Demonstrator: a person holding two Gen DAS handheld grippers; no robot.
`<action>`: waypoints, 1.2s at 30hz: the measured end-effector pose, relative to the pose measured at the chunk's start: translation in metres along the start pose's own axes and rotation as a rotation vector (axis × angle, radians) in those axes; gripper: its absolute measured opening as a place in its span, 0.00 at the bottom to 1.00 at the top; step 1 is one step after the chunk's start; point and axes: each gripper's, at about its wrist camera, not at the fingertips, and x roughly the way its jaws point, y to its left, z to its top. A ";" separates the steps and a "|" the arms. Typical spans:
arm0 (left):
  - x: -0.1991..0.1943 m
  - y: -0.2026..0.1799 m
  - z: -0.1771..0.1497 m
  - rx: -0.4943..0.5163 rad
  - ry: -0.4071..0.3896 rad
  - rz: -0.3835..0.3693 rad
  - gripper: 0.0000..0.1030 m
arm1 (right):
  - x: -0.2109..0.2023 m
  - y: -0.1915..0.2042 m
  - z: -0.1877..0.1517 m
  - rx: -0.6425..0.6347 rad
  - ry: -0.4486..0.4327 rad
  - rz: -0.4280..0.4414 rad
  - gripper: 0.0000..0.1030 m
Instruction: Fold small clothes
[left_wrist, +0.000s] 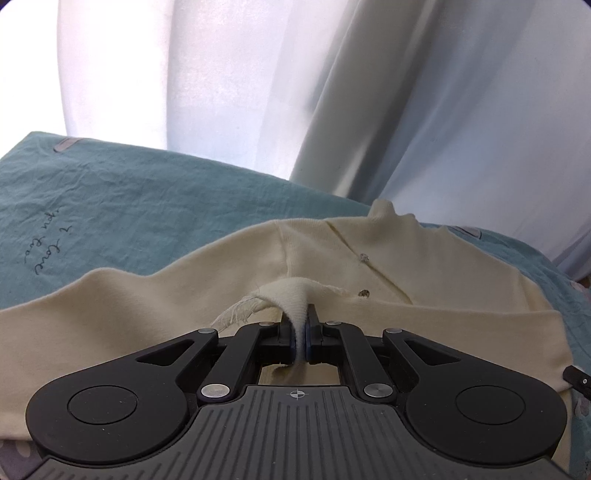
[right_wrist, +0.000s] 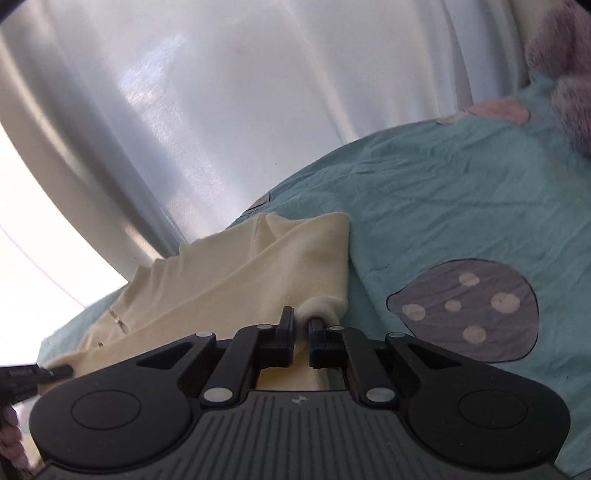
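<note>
Left gripper (left_wrist: 300, 314) pinching cream garment (left_wrist: 147, 314) hem; right gripper (right_wrist: 301, 317) clamped on sleeve roll; bare teal bedsheet (right_wrist: 424, 206) toward 2 o'clock.

Teal bedsheet (right_wrist: 424, 206) (mushroom print), white curtain (left_wrist: 369, 92)

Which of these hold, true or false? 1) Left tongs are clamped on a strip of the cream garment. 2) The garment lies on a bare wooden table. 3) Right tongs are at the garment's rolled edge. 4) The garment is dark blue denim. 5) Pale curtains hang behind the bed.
1) True: the left tongs pinch a frayed woven strip of the cream knit garment.
2) False: it lies on a teal bed sheet with a grey spotted strawberry print.
3) True: the right tongs, shut, pinch cream fabric at the rolled edge.
4) False: it is cream knit with small shiny studs.
5) True: pale curtains fill the background.
</note>
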 end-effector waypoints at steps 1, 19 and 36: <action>0.003 0.001 -0.001 0.004 0.008 0.013 0.06 | 0.001 0.003 -0.002 -0.047 -0.001 -0.018 0.06; -0.006 0.023 -0.006 -0.046 -0.014 0.089 0.37 | 0.007 0.013 -0.004 -0.175 0.028 -0.057 0.06; 0.005 0.012 -0.008 -0.043 0.013 0.112 0.28 | -0.025 0.057 0.013 -0.393 0.045 -0.040 0.15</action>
